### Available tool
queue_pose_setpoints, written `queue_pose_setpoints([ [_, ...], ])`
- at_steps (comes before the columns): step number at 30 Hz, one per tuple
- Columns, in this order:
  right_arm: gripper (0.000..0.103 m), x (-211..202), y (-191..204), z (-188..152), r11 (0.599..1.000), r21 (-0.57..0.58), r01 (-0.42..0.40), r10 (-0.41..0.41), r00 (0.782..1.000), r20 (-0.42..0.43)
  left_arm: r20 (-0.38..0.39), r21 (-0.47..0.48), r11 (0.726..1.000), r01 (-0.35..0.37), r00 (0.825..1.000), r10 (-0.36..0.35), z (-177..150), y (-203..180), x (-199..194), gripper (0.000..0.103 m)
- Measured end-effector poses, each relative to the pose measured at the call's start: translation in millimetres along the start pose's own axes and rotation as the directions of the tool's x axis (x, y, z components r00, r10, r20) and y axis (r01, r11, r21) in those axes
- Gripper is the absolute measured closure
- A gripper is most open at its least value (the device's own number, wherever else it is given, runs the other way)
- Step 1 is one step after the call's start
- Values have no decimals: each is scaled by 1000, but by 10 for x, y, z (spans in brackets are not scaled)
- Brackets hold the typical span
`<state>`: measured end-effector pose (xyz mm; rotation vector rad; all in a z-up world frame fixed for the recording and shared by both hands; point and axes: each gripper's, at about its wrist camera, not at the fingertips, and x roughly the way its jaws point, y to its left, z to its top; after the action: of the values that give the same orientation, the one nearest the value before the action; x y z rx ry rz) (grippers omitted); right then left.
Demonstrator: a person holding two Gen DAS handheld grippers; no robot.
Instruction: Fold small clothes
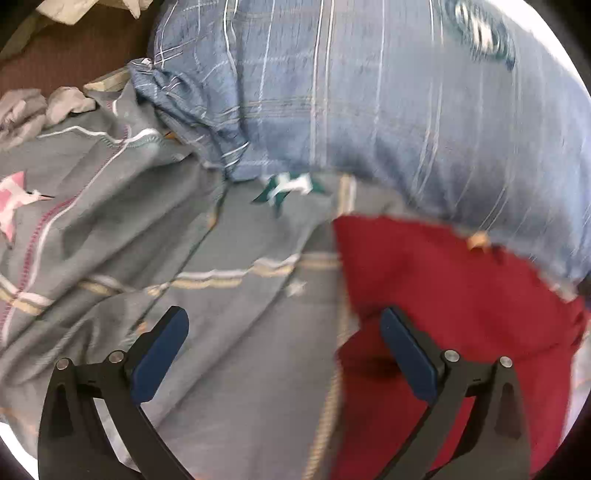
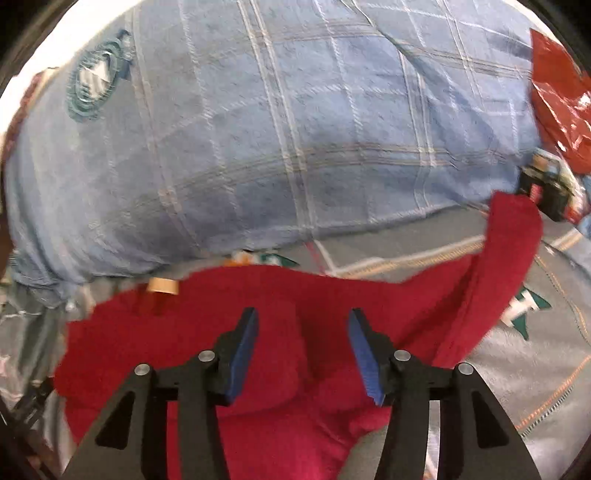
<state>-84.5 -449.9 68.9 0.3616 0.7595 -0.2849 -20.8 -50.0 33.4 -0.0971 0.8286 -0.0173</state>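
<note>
Right gripper (image 2: 301, 328): jaws apart above red garment (image 2: 207, 332) | left gripper (image 1: 284, 325): jaws wide, empty | blue plaid pillow (image 2: 277, 140): upper frame

One red garment (image 2: 229, 314) lies on one grey bedsheet (image 1: 236, 332) with stripes and small prints. One blue checked pillow (image 2: 280, 140) sits behind it, with one round badge (image 2: 98, 81) on its cover. Two tools show, one in each view: the left tool (image 1: 284, 325) and the right tool (image 2: 301, 325), each with two fingers and two blue pads. At the far right of the right view there is one shiny red packet (image 2: 557, 99). In the left view's upper left corner lie two pale crumpled cloths (image 1: 40, 107) and one white cloth (image 1: 85, 9); what they are cannot be told.
</note>
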Motion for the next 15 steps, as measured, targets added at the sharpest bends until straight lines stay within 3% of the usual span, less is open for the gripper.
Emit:
queue_pose_setpoints([
  [2,50,89,177,8,996,-56,-71,69,997,-34,28,-43,995,89,996,-87,55,-7,-27,0],
  [4,52,220,344,-38,988,-109,-106,98,992,-74,5,-54,990,133,991,-132,81,-64,57,0],
  [9,55,580,472,-233,980,-194,-42,16,991,-131,-72,79,995,57,996,-51,-15,-303,303,0],
  [12,55,685,388,-282,969,-244,35,-56,995,-80,-113,139,990,-11,993,27,-82,-379,474,0],
  [15,55,683,287,-254,981,-195,7,-22,997,-78,-111,127,992,-17,993,31,-110,-355,456,0],
])
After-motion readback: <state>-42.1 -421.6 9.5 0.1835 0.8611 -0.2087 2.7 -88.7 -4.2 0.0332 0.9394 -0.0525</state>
